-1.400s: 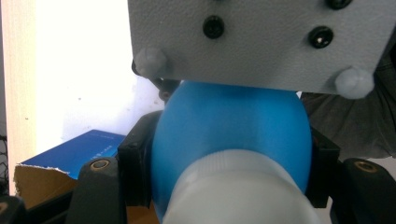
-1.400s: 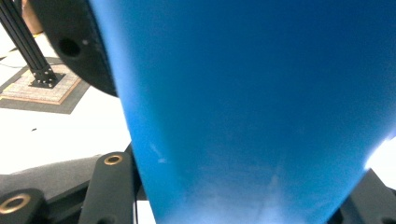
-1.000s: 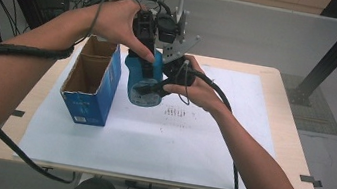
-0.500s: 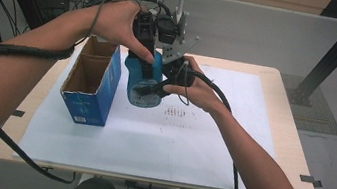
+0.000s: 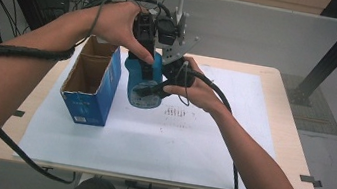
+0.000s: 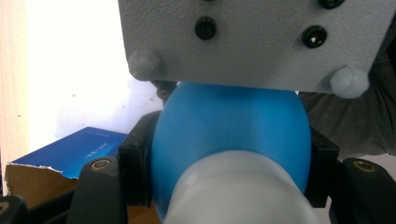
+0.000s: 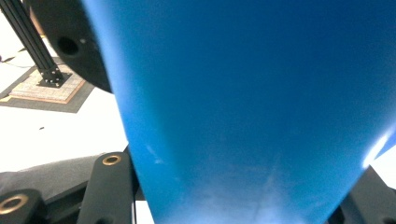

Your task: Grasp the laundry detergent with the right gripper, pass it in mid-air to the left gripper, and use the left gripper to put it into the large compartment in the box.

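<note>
Both grippers unmoved on blue bottle

Blue bottle blurred, cut off by edges.

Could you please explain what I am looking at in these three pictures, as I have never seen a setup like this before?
No robot is here: a person holds a hand-held tool with two black jaws in each hand. The high view looks down on the table from the person's side, with the forearms coming in from below. The other two pictures come from small cameras riding on the tools, looking along their jaws.

The left gripper and the right gripper are both shut on one blue bottle, held above the white paper sheet. In the left gripper view the jaws press the bottle's sides just past its white cap, with the other tool's grey plate beyond. In the right gripper view the bottle is very close and blurred. An open blue cardboard box stands on the paper, left of the bottle.
</note>
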Motion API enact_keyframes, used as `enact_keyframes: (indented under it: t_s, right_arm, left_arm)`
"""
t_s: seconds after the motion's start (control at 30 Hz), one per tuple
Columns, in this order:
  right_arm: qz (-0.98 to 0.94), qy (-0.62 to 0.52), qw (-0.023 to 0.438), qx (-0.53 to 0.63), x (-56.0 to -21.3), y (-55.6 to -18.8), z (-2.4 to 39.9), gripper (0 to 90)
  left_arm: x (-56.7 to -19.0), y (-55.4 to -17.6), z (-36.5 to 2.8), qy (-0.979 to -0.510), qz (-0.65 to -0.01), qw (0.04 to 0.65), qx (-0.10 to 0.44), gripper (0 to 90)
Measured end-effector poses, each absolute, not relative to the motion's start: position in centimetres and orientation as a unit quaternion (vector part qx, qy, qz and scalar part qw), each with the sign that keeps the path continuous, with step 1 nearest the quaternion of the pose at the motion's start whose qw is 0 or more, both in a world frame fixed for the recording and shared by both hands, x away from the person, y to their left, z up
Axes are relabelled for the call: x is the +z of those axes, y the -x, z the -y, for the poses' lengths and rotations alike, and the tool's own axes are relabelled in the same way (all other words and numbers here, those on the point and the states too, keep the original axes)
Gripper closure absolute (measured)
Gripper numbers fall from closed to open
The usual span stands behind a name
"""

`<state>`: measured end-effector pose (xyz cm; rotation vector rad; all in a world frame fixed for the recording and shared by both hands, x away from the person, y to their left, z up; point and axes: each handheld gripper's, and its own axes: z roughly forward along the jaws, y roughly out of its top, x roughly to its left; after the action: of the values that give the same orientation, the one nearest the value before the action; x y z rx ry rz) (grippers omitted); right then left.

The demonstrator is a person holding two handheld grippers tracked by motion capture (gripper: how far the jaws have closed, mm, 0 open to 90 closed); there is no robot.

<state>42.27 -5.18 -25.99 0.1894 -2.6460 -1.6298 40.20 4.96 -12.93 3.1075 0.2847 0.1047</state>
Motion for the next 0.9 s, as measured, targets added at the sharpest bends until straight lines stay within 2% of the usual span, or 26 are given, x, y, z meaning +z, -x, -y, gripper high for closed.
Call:
enact_keyframes:
  t_s: [0.9]
  right_arm:
    - [0.849, -0.053, 0.027, -0.524, -26.28, -42.19, 5.42, 42.0]
  left_arm:
    - [-13.18, -40.16, -4.69, -0.995, -0.091, 0.006, 0.035, 37.3]
